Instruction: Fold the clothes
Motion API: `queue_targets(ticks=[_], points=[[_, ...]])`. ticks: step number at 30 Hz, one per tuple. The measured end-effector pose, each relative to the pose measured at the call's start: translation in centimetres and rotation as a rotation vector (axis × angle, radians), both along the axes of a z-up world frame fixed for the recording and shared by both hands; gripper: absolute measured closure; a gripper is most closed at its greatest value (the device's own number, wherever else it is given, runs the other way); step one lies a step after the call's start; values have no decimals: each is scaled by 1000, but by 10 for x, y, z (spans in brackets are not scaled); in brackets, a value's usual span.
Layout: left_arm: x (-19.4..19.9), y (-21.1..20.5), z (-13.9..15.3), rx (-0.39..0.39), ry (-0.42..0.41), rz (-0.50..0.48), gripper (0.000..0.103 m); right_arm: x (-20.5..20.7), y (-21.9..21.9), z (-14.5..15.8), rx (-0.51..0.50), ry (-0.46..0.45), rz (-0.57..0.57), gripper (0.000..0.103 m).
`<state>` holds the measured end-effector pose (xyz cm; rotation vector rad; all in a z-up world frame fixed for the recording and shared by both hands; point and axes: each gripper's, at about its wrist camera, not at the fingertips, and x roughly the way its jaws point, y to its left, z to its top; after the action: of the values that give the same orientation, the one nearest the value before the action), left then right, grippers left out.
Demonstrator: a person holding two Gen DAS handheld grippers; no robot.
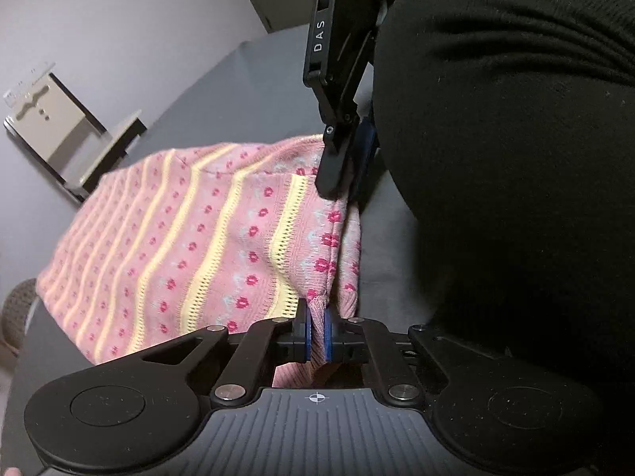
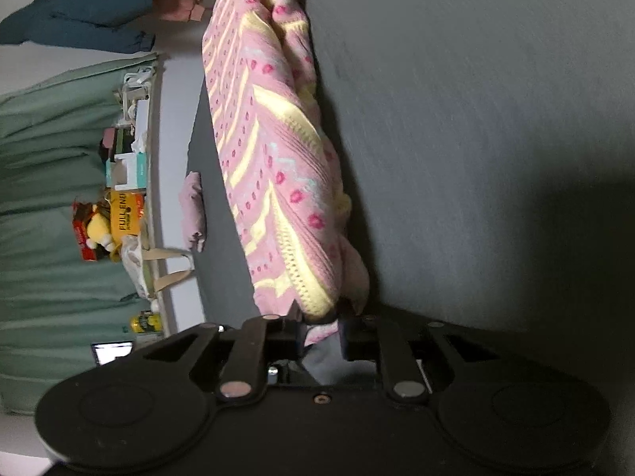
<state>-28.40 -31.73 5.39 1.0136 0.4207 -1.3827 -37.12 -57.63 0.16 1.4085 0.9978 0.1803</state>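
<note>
Mid-fold: left gripper [image 1: 316,333] and right gripper [image 2: 322,327] each pinch an edge of the pink knit sweater [image 1: 206,238], lifted off the grey bed surface [image 2: 456,119] — next, carry both corners across evenly.

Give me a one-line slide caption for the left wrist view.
Left gripper and right gripper both pinch one edge of the pink patterned sweater above the grey sheet.

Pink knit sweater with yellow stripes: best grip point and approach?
Grip the pink knit sweater at its doubled hem edge, coming in edge-on from the near side. That edge is thin and sticks out clear of the grey surface; both grippers are already pinching it there.
</note>
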Motion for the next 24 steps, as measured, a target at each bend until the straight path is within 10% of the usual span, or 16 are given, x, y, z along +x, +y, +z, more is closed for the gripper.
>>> queue_targets(ticks=[4, 10, 14, 17, 20, 24], points=[[11, 5, 6, -24, 81, 33, 97, -5, -2, 8, 0, -16, 23, 57], [13, 23, 3, -94, 92, 89, 92, -11, -9, 36, -50, -101, 57, 54], [18, 44, 9, -144, 215, 145, 43, -10, -14, 58, -121, -166, 58, 45], [15, 61, 13, -225, 117, 237, 17, -9, -20, 63, -187, -155, 10, 42], [26, 73, 15, -258, 85, 353, 12, -2, -20, 56, -253, -104, -17, 40], [69, 85, 14, -281, 264, 597, 12, 10, -16, 36, -260, -55, -28, 40]])
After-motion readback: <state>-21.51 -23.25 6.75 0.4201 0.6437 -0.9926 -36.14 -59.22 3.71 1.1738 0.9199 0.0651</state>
